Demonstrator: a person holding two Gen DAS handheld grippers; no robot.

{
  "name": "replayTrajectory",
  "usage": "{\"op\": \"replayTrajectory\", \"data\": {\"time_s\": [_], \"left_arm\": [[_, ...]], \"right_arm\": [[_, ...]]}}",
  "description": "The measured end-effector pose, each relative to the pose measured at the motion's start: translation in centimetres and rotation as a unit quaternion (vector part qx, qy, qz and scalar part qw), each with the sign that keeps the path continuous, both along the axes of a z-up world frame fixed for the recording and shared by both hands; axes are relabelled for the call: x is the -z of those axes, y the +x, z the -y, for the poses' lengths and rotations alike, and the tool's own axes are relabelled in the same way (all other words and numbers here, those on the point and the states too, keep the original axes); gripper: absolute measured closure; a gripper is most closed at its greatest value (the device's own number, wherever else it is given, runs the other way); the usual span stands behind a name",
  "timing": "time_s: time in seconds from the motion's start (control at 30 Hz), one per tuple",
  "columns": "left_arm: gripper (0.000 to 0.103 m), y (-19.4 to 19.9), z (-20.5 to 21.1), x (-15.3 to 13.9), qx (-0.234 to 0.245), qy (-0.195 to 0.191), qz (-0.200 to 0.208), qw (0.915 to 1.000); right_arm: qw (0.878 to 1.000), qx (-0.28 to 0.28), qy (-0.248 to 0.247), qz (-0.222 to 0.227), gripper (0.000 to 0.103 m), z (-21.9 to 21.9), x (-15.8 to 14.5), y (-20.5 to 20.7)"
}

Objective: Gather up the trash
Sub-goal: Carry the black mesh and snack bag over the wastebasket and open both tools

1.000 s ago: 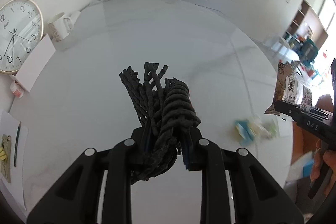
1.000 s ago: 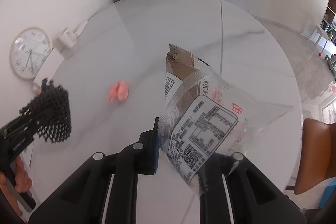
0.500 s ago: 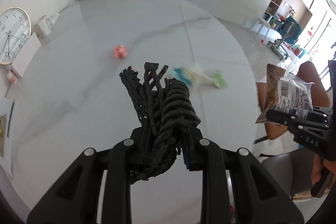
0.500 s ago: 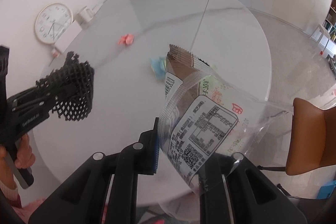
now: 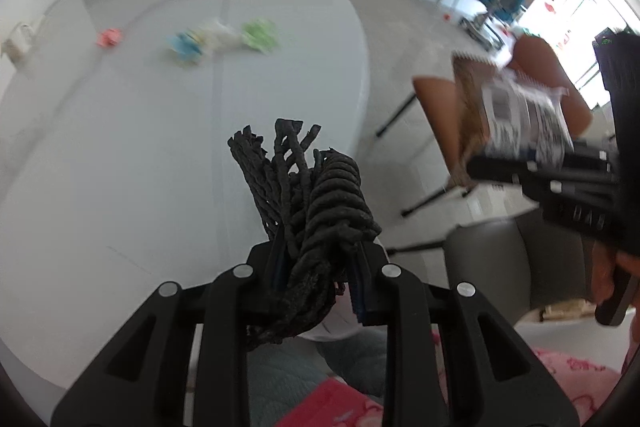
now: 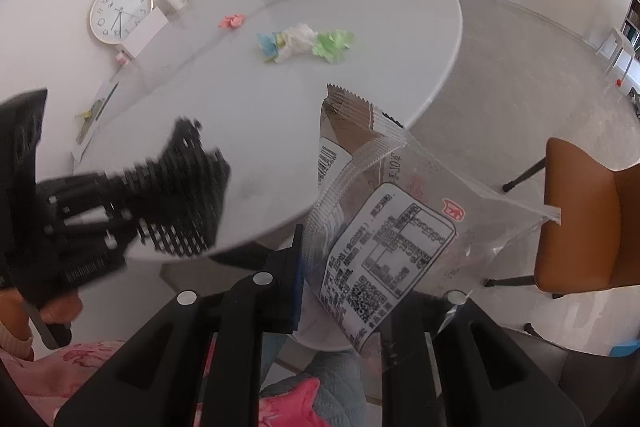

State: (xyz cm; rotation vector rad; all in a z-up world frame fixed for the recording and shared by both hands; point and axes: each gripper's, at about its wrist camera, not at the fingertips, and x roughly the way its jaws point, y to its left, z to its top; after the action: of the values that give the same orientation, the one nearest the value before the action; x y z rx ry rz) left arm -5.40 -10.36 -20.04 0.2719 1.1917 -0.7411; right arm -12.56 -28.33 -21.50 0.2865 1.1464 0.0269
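left wrist view: left gripper (image 5: 320, 267) jaws are closed on black mesh (image 5: 308, 203); right gripper (image 6: 340, 287) jaws pinch a clear wrapper (image 6: 384, 235) beyond the tabletop (image 6: 360, 75) edge. that slippery wrapper may drop; crumpled scraps (image 6: 304, 41) remain.

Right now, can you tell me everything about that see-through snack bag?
The snack bag is a crinkly clear plastic wrapper with a zigzag top edge, a brown patch near the top, a barcode, a white label of black print, a square code and a small red mark. It looks empty and flattened. It stands tilted, pinched at its lower end by the right claw, in the air just past the white table's near edge.
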Motion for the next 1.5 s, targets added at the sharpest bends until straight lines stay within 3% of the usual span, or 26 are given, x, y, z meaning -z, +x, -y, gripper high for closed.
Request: {"op": "replayTrajectory", "data": {"time_s": [0.4,0.57,0.6,0.73,1.03,1.23,1.43,1.5], "left_arm": [[0.074,-5.8,4.5,5.7,0.065,0.052,-0.055,0.995],[0.055,-5.9,5.3,6.5,0.069,0.06,-0.072,0.9932],[0.048,-5.9,5.3,6.5,0.071,0.06,-0.072,0.9931],[0.029,-6.0,5.3,5.8,0.074,0.06,-0.057,0.9938],[0.02,-5.7,4.3,5.0,0.074,0.056,-0.053,0.9943],[0.011,-3.8,1.4,2.0,0.025,0.022,-0.03,0.999],[0.008,-1.3,-2.4,-0.7,-0.051,0.028,0.014,0.9982],[0.008,-0.7,-3.8,-1.5,-0.078,0.029,0.025,0.9962]], "right_arm": [[1.0,-0.001,0.019,-0.009,0.086,2.0,1.8,-3.9],[1.0,0.005,0.022,-0.01,0.086,2.5,2.1,-4.2],[1.0,0.007,0.023,-0.01,0.086,2.5,2.2,-4.3],[1.0,0.014,0.027,-0.008,0.086,2.6,2.3,-4.4],[0.999,0.014,0.029,-0.009,0.086,2.7,2.4,-4.2],[0.999,-0.007,0.044,-0.022,0.086,1.9,3.4,-4.1],[0.995,-0.063,0.059,-0.053,0.085,-0.8,6.3,-3.5],[0.992,-0.085,0.066,-0.07,0.079,-1.9,7.6,-3.2]]}}
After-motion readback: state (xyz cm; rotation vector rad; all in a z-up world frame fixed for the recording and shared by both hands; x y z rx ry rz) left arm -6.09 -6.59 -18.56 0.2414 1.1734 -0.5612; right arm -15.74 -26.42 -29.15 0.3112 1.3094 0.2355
